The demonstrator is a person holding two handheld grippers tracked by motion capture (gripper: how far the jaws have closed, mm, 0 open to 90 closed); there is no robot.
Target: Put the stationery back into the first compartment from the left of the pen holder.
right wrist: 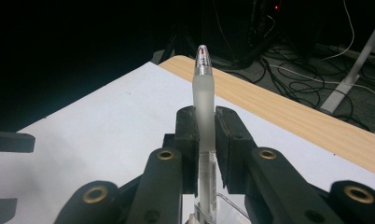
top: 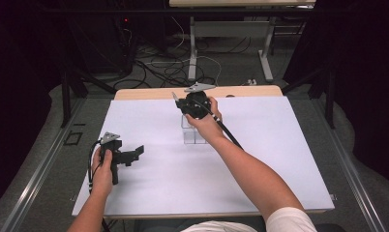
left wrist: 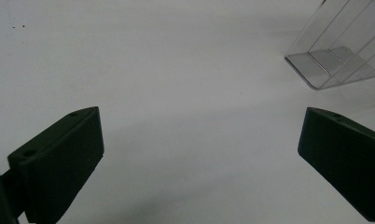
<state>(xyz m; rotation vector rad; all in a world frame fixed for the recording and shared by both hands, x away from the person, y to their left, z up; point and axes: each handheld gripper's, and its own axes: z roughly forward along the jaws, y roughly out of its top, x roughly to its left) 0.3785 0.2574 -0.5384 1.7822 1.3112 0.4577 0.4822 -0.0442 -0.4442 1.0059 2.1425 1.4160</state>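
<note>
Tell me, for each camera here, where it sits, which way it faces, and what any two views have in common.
High view: above the person's side, looking forward and down on the white table; both forearms, the left tongs and the right tongs show.
Left gripper view: on the left tongs, looking low across the table at the clear holder; its open jaws show.
Right gripper view: on the right tongs, facing the table's far edge; its jaws clamp a pen.
Shared: high and left gripper views both show the clear holder.
</note>
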